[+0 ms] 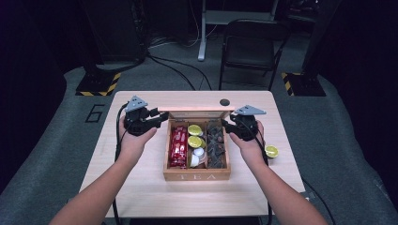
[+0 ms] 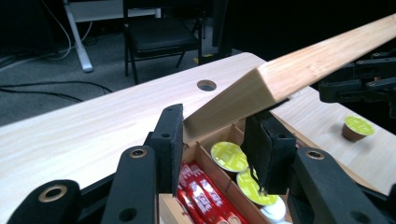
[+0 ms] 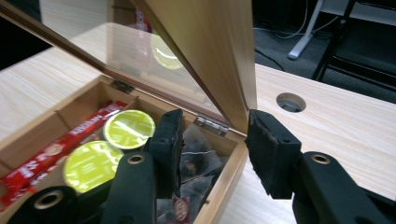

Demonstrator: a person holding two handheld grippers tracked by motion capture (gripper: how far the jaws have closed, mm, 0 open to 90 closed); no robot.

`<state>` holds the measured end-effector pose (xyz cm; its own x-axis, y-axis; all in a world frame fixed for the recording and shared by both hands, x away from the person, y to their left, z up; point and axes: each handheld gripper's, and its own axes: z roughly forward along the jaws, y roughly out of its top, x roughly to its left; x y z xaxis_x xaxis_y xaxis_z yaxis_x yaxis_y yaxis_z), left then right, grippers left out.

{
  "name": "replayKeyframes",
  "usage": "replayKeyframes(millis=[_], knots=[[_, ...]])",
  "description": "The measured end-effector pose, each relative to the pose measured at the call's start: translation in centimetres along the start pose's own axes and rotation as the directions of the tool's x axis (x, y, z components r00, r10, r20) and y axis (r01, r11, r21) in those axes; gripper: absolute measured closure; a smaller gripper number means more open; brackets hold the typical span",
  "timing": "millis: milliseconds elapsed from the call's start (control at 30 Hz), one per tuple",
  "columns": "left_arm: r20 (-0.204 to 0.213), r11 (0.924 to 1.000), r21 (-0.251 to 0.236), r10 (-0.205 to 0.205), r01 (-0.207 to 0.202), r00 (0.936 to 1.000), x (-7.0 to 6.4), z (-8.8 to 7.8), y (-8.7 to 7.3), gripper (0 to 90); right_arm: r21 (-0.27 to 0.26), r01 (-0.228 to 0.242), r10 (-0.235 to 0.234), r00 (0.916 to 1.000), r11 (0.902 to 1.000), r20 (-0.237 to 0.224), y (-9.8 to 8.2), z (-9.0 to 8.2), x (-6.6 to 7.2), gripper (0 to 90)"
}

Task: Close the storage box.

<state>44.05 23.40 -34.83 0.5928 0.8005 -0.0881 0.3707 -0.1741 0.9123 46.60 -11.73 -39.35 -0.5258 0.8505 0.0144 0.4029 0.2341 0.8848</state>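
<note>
My left hand-held gripper (image 2: 215, 154) has its jaws spread around the left corner of the raised lid (image 2: 289, 74); one pad touches the wood, so I cannot tell whether it clamps. My right hand-held gripper (image 3: 212, 149) straddles the lid's right edge, jaws apart. Below and between both lies the tea box (image 1: 197, 176) on the bench (image 1: 141, 187), holding red sachets (image 1: 178, 147), yellow-topped capsules (image 1: 195, 130) and dark tea bags (image 1: 216, 145). Beyond the right hand-held gripper sits a loose capsule (image 1: 271, 151).

Both black grippers, left (image 1: 162, 117) and right (image 1: 226, 124), carry grey triangular plates, brass-ringed holes and black cables.
</note>
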Motion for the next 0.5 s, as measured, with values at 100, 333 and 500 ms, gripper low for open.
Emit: replayKeyframes(millis=[100, 333, 500], knots=[[0.009, 0.9999, 0.014, 0.008, -0.008, 0.9999, -0.3, -0.3, -0.5, 57.9, -0.022, -0.001, 0.001, 1.0000, 0.9998, -0.007, -0.2, -0.9, 0.4, 54.7], [0.017, 0.9992, 0.024, 0.031, -0.032, 0.9994, -0.7, -0.7, -1.6, 57.6, -0.048, -0.004, 0.003, 0.9997, 0.9988, -0.024, -1.0, -2.6, 1.0, 54.4], [0.023, 0.9997, 0.020, 0.016, -0.017, 0.9996, -0.8, -0.9, -2.2, 57.0, -0.075, 0.002, -0.004, 0.9996, 0.9971, -0.029, -1.4, -3.8, 1.3, 53.5]])
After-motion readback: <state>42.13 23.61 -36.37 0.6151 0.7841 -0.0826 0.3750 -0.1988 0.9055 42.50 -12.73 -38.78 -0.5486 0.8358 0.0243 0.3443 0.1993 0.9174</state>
